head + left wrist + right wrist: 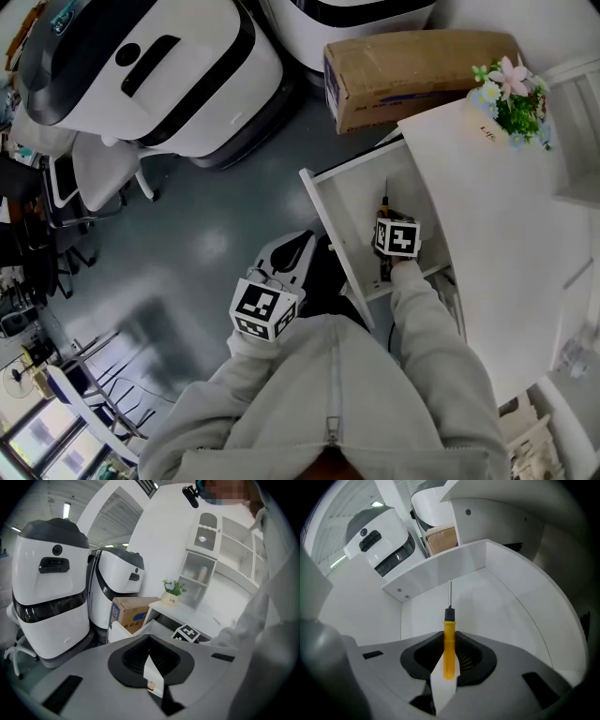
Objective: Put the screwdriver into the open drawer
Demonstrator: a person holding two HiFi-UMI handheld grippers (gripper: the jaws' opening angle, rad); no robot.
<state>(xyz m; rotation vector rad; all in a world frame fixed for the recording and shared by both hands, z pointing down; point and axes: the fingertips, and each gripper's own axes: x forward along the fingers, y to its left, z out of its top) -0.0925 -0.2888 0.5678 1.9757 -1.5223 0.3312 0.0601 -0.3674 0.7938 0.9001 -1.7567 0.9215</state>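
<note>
Screwdriver [448, 644] hangs inside the open drawer [440, 571], its yellow handle clamped between the jaws of the right gripper [448, 665] and its thin shaft pointing to twelve o'clock at the drawer's far wall. Whether the tip touches the white floor cannot be told. My worry is the release: if the jaws part while the tool is off the floor, it may drop tip-first, bounce and roll, and a push further toward twelve o'clock would jab the tip into that wall. Apart from the tool, the part of the drawer in view holds nothing. The cardboard box [412, 70] at twelve o'clock of the drawer is closed. At eight o'clock of the right one in the head view, the left gripper [151, 670] has its jaws together, empty.
</note>
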